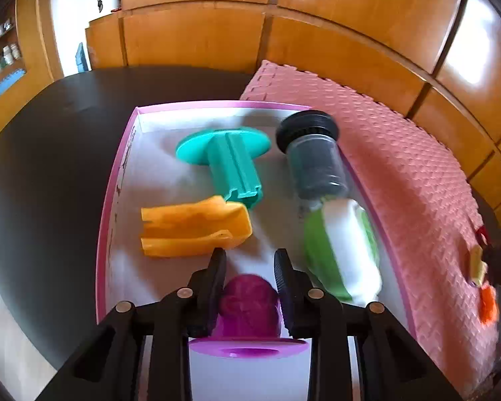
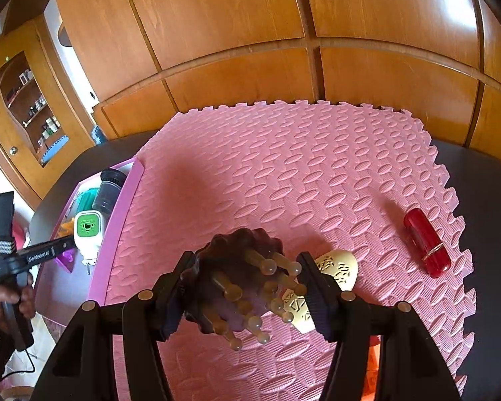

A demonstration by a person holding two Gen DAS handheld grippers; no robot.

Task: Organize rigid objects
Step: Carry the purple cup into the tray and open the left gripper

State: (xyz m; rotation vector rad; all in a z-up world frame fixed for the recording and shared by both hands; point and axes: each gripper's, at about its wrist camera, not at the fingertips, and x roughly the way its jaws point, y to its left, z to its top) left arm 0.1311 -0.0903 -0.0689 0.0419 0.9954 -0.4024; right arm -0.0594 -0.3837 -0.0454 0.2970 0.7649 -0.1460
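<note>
My left gripper [image 1: 250, 257] is over the pink-rimmed box [image 1: 117, 180] with its jaws around a magenta plastic piece [image 1: 247, 304], touching it on both sides. In the box lie a teal piece [image 1: 230, 157], an orange piece [image 1: 193, 227], a dark jar with a black lid [image 1: 314, 153] and a white and green plug-in device [image 1: 344, 250]. My right gripper [image 2: 243, 260] is shut on a dark brown massager with amber knobs [image 2: 240, 284], held above the pink foam mat [image 2: 284, 173]. A cream perforated oval [image 2: 337, 267] and a red lipstick [image 2: 426, 242] lie on the mat.
The box [image 2: 127, 193] sits left of the mat on a dark table [image 1: 50, 167]. Wooden cabinet panels [image 2: 237, 33] stand behind. A small orange object [image 1: 487, 304] and a yellow one [image 1: 477, 264] sit at the mat's right edge in the left wrist view.
</note>
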